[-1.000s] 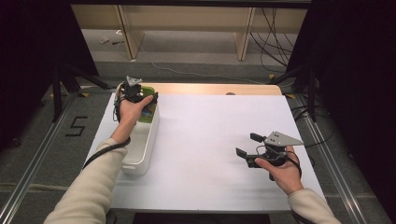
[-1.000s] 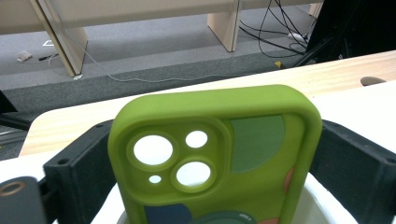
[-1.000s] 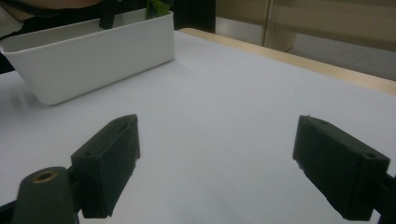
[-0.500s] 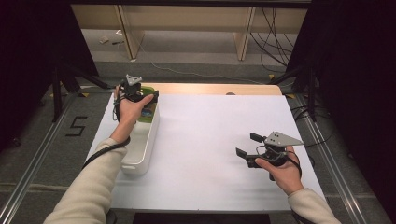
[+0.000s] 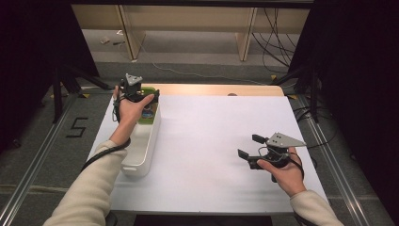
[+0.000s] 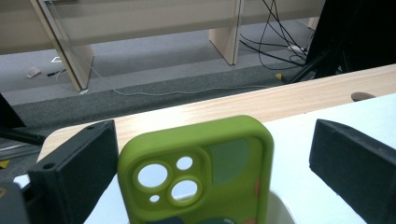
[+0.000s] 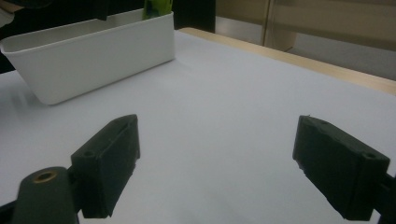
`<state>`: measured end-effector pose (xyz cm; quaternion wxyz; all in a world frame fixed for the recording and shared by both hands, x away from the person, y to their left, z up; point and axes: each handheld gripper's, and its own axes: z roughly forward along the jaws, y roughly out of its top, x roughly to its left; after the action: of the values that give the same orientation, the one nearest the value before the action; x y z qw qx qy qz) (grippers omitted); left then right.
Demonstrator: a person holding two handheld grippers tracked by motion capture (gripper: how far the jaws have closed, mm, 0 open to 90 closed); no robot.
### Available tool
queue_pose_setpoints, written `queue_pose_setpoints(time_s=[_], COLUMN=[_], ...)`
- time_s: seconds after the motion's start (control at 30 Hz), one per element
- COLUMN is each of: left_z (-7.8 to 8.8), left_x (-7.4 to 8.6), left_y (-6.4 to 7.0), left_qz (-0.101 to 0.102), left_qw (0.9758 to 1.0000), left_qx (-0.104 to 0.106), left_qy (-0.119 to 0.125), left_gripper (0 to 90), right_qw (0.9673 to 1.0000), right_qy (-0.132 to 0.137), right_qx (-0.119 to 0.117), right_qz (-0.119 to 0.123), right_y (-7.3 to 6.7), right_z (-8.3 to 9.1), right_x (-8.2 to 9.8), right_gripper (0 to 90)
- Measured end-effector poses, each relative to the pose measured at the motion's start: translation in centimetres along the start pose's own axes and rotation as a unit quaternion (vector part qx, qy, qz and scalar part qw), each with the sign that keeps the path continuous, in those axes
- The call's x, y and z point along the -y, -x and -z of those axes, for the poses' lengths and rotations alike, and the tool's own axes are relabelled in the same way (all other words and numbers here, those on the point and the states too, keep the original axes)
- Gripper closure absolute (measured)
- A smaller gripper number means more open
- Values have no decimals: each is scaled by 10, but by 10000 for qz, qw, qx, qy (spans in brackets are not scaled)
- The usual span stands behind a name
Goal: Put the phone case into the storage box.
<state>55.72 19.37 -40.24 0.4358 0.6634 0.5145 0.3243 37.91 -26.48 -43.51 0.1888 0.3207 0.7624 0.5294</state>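
A green phone case (image 6: 196,172) with camera cut-outs stands upright at the far end of a white bin (image 5: 141,162). It sits between the jaws of my left gripper (image 6: 212,135), with a gap on each side, so the gripper is open. In the high view the left gripper (image 5: 143,98) hovers over that end of the bin, and the green case (image 5: 149,112) shows beneath the hand. My right gripper (image 5: 249,146) is held over the white table's right side, open, nothing between its jaws. The right gripper view looks past the right gripper (image 7: 217,126) at the bin (image 7: 93,56).
A white sheet (image 5: 211,127) covers the table, with a wooden strip (image 5: 211,89) along the far edge. Beyond it lie grey floor, wooden shelf legs and cables. Dark stands flank both sides of the table.
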Motion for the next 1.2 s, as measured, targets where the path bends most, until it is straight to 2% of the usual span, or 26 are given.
queue_pose_setpoints(time_s=[0.2, 0.57, 0.77, 1.2], left_z=[10, 17, 27, 48], left_x=[-1, -1, -1, 3], left_y=[1, -5, -6, 4], left_qz=[-50, 5, 47, 44], left_qw=[10000, 9999, 9999, 9992], left_qx=[5, -31, 9, 331], left_qy=[65, 101, 144, 240], left_gripper=[10, 6, 8, 14], right_qw=[10000, 10000, 10000, 10000], right_qy=[19, 20, 22, 22], right_qx=[2, -2, -4, 4], right_qz=[0, -7, -5, -4], right_y=[0, 0, 0, 0], right_z=[0, 0, 0, 0], right_x=[0, 0, 0, 0], right_gripper=[158, 158, 158, 158])
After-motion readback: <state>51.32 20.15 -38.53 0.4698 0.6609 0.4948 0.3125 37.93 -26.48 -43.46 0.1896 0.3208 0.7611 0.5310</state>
